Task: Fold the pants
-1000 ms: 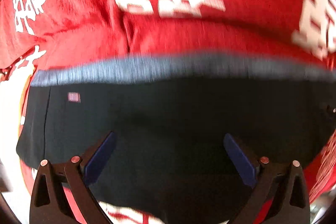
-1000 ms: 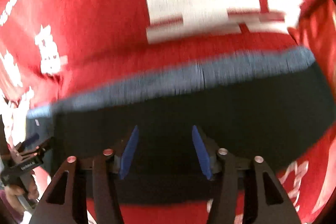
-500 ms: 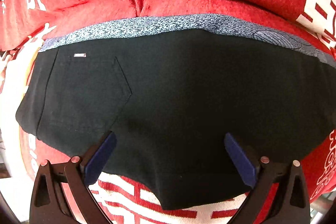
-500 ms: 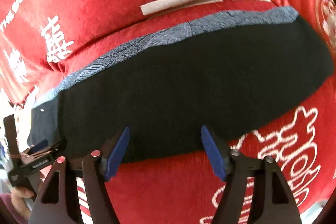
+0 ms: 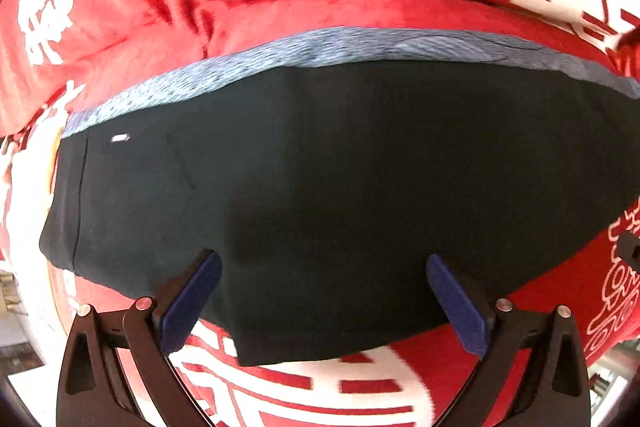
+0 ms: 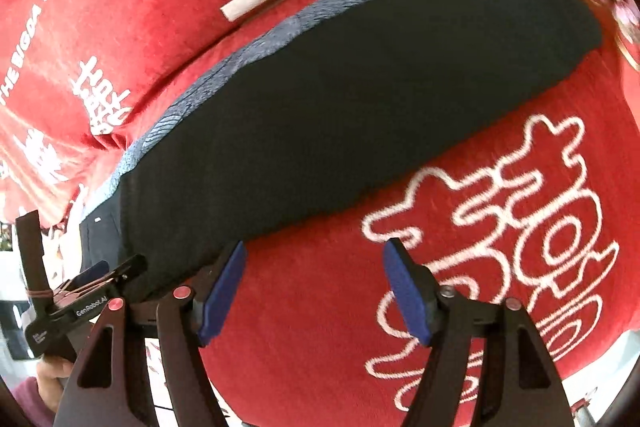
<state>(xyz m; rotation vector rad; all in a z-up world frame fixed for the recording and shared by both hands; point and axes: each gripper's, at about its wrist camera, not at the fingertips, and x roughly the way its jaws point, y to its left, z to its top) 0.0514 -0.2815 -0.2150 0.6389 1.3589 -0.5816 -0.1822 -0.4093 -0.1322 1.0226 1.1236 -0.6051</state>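
Bare red blanket (image 6: 320, 327) lies open beside the folded pants (image 6: 340, 115), which alone obstruct.

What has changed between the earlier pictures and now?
Both grippers drew back from the black folded pants. The right gripper opened wider and now hangs over the red printed blanket, nothing between its jaws. The left gripper stayed open. The pants lie as before.

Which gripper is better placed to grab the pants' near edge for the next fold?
Probably left. The left gripper is open over the dark pants near their edge; the right gripper is open over red blanket only.
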